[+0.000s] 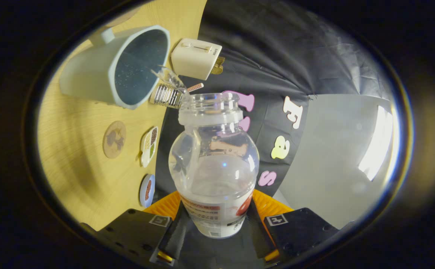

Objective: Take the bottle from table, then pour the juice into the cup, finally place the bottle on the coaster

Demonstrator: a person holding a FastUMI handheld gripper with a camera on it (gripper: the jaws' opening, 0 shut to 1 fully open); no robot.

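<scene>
1. Setting: a staged recording booth, not a lived-in home.
2. Evidence: a black cloth wall (277,48) hangs behind a light wooden table (71,157).
3. Household props present: toaster (196,58), cup (120,67), coaster (114,139).

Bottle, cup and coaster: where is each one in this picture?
Bottle (214,164): gripper view, clear body, held between the fingers.
Cup (90,80): gripper view, pale outer wall.
Coaster (114,139): gripper view, centre of the round disc on the table.

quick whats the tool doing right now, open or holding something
Tool: shut on the clear plastic bottle, a finger pressed to either side of its labelled lower part; cap off, mouth turned toward the pale blue cup.
</scene>
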